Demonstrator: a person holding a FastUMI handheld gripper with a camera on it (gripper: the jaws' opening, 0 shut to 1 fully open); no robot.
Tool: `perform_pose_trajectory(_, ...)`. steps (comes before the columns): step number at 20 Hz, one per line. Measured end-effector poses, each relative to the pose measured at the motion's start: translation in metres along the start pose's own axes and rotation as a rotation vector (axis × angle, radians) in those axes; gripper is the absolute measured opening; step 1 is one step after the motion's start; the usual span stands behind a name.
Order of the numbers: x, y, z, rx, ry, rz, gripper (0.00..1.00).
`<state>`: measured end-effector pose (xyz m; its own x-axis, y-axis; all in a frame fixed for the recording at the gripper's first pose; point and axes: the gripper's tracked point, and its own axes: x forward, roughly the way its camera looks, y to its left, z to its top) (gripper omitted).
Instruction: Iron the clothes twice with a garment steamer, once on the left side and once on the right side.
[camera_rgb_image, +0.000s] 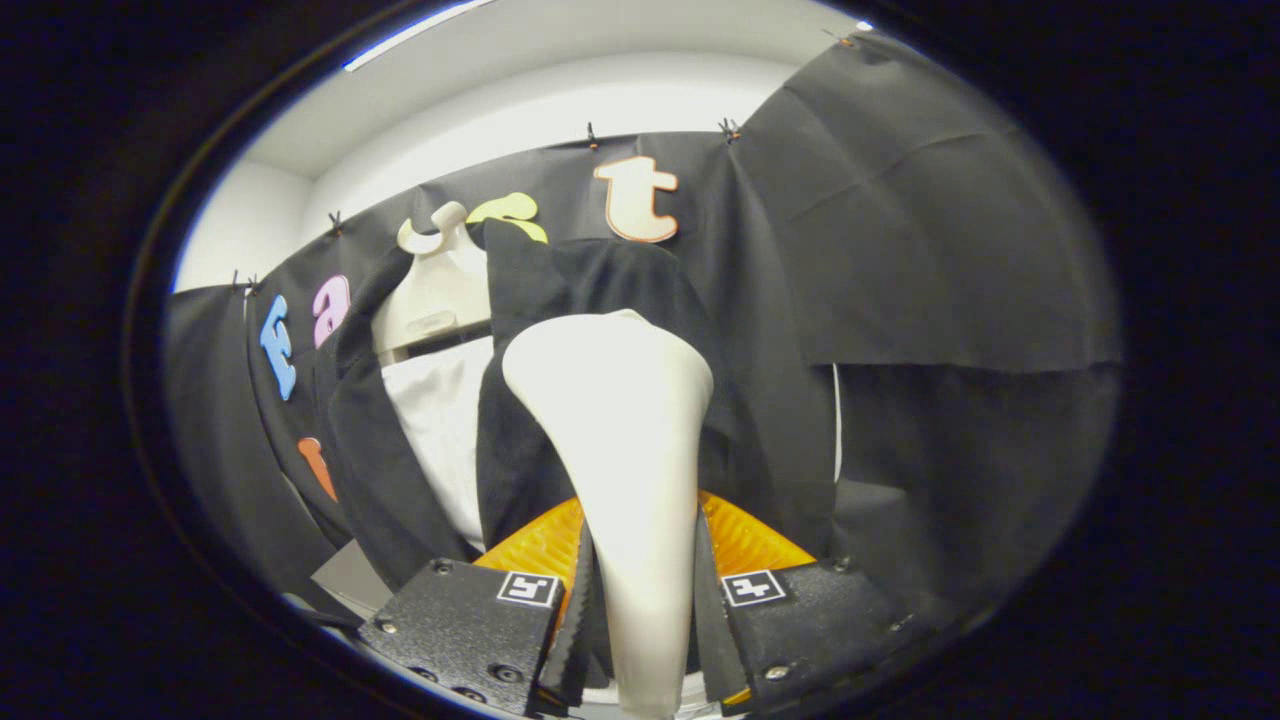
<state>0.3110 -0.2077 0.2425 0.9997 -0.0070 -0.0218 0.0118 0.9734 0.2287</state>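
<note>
My gripper (640, 590) is shut on the white garment steamer (625, 430), both fingers pressing its narrow handle from either side. The steamer's wide head rises just ahead of the fingers and lies against the right front panel of a black jacket (590, 290). The jacket hangs open on a cream mannequin hanger (440, 290), with a white shirt (445, 430) showing between its two front panels. The jacket's left panel (375, 450) hangs to the left of the shirt, apart from the steamer head.
Black booth cloth (930, 250) hangs behind and to the right of the jacket. A white wall (560, 110) and ceiling show above it. A pale flat surface (350, 575) lies low at the left beside the fingers.
</note>
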Motion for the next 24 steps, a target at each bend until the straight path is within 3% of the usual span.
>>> perform_pose_trajectory(3, 0.017, 0.018, -0.002, -0.029, 0.023, 0.017, 0.46)
perform_pose_trajectory(8, 0.029, 0.025, -0.029, -0.098, 0.04, -0.032, 0.46)
perform_pose_trajectory(24, 0.024, 0.004, -0.184, -0.191, 0.171, -0.18, 0.46)
